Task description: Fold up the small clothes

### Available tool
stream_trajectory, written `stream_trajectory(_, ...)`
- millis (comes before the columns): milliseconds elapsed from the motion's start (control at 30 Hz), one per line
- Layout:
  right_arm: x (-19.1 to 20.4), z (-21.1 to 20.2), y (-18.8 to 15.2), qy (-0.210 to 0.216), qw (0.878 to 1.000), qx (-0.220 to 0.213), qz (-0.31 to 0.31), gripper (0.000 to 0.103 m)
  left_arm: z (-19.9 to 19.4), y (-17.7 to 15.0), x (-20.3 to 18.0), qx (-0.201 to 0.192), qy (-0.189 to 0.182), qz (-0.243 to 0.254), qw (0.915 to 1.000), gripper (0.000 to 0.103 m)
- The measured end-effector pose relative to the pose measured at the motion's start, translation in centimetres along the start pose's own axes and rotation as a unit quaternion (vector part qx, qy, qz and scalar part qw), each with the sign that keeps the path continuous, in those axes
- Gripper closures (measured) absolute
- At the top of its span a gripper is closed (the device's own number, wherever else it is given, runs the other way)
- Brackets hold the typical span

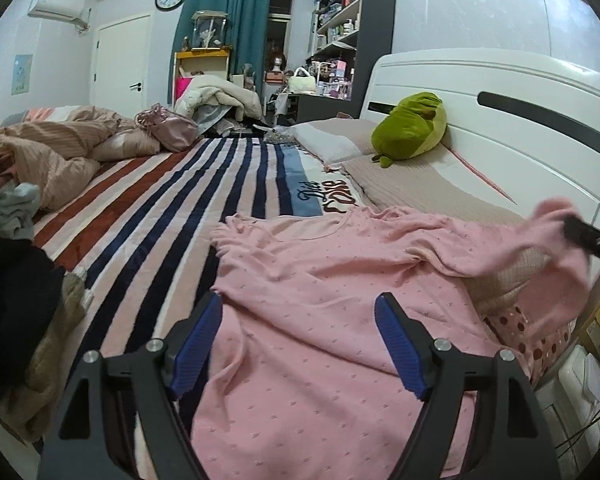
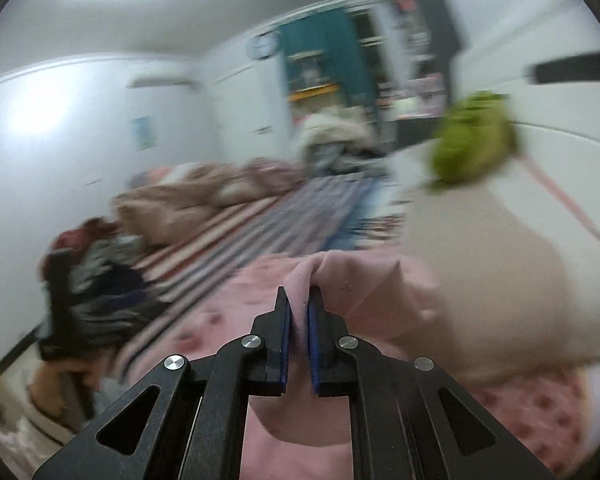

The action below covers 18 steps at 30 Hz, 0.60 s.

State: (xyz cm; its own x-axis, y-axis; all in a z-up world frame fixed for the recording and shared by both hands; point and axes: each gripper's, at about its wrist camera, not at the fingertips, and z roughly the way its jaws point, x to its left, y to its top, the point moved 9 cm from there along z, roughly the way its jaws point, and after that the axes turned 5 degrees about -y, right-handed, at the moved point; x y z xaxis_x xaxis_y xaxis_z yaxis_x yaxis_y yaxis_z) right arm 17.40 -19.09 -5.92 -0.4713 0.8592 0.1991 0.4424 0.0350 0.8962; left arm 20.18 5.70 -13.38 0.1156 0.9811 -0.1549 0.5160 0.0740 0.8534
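- Pink top [image 1: 320,304] lies spread on the bed [image 1: 152,216], near side.
- My right fingers [image 2: 299,304] pinch its sleeve, lifted for folding inward.
- My left fingers [image 1: 300,340] hover released above the body.

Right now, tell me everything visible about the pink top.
The pink top is a soft knit with small dots, lying spread and wrinkled on the striped blanket. One sleeve is pinched and lifted by the right tongs. The left tongs hover open above its body, their blue pads on either side.

Blanket [image 1: 320,196] lettering, perhaps "Love".
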Motion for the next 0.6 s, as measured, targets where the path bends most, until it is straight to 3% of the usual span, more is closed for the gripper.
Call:
stream_trajectory(133, 7.1, 7.3, -3.4, 0.093, 0.99, 0.101, -0.026, 0.098, -0.9, -0.9, 2.5, 0.004, 0.01, -0.015, 0.9998, 0.026)
stream_trajectory(233, 10.5, 13.2, -9.7, 0.126, 0.968, 0.215, -0.017, 0.096, -1.4, -1.7, 4.3, 0.008, 0.017, -0.027, 0.9995, 0.026)
stream_trajectory(267, 10.7, 14.0, -11.4, 0.128, 0.962, 0.24, -0.011, 0.092, -1.5, -1.9, 4.6, 0.01, 0.018, -0.029, 0.9994, 0.025)
stream_trajectory(333, 10.9, 15.8, -13.9, 0.133, 0.95, 0.283, 0.004, 0.07, -1.5, -2.3, 5.0, 0.014, 0.014, -0.032, 0.9993, 0.025)
stream_trajectory(433, 10.8, 15.2, -13.9, 0.139, 0.951, 0.277, 0.011, 0.063, -1.0, -2.8, 4.3, 0.024, -0.005, -0.027, 0.9993, 0.025)
stream_trajectory(600, 6.6, 10.5, -9.5, 0.083, 0.977, 0.195, 0.008, 0.051, 1.4, -4.5, 0.3, 0.055, -0.071, -0.012, 0.9959, 0.025)
